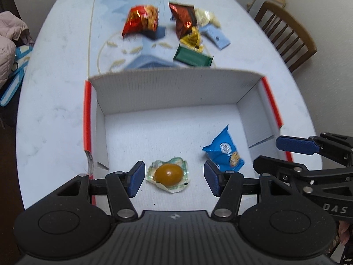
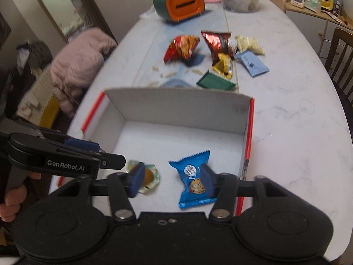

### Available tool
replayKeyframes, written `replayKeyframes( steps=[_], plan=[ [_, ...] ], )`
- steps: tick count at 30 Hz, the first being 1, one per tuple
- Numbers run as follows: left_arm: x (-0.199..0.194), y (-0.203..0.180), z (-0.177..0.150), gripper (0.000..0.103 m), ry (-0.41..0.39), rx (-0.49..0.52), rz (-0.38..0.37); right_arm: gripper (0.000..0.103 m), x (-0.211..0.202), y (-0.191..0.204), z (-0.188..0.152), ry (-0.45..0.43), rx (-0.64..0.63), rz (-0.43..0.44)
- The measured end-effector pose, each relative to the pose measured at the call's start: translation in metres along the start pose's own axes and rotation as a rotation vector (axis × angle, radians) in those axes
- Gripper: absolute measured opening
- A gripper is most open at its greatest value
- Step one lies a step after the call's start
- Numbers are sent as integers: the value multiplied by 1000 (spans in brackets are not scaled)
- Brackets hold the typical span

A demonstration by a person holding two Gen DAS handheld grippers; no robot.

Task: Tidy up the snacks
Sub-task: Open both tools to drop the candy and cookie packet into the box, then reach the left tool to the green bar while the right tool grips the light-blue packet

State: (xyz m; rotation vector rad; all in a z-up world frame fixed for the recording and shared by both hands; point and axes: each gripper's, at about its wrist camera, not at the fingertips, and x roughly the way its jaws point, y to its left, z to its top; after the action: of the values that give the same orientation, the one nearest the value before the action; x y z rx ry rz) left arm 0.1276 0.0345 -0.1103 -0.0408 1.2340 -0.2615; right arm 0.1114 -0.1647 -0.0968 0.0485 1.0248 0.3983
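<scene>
So both grippers hover over the white cardboard box (image 1: pixel 167 92), which I'll use as the anchor here. Inside it, on the floor toward the near wall, sit two snacks: a clear-wrapped brown sweet (image 1: pixel 168 174) and, just beside it toward the box's right wall, a blue cookie packet (image 2: pixel 194 178). They lie apart, not touching.

The left gripper (image 1: pixel 174 177) has its jaws moderately wide, with nothing pinched; the sweet lies on the box floor below the gap. The right gripper (image 2: pixel 172 181) is parted too, and the packet looks like it lies loose on the floor under it, though the right pad overlaps it in view, so contact is hard to rule out.

Beyond the box's far wall the rest waits on the table (image 1: pixel 55 110): a red foil bag (image 1: pixel 141 21), a dark red foil packet (image 1: pixel 183 18), a yellow wrapper (image 1: pixel 192 38), a green packet (image 1: pixel 192 58), a light blue packet (image 1: pixel 217 36) and a pale bag (image 1: pixel 206 16).

My worries: that tall far wall stands right between the grippers and the pile, so a low reach could clip it and shove the box. The pile overlaps, so one grab may drag a neighbour along. And the two grippers sit close together, so they could bump.
</scene>
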Motion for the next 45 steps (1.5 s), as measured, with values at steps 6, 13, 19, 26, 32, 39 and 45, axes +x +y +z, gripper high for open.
replayKeyframes(
  steps=[6,13,19,26,32,39,45],
  plan=[
    [-28,2,4,65,-83,-11,-34,60,-28,-2,4,-101,4,-8],
    [-54,0,12,69,-159,-6,-57,103,-65,2,15,-310,-49,41],
    [-65,-4,23,69,-180,13,-56,103,-71,-2,34,-351,-61,28],
    [-72,-12,58,69,-203,7,-38,103,-83,-32,71,-316,6,-21],
    [-65,-27,100,69,-217,5,11,102,-74,-69,110,-259,53,-56],
    [-24,-32,150,69,-156,-47,40,102,-44,-114,157,-202,42,-63],
    [31,-24,182,69,-47,-144,60,101,8,-150,190,-68,28,-60]
  ],
)
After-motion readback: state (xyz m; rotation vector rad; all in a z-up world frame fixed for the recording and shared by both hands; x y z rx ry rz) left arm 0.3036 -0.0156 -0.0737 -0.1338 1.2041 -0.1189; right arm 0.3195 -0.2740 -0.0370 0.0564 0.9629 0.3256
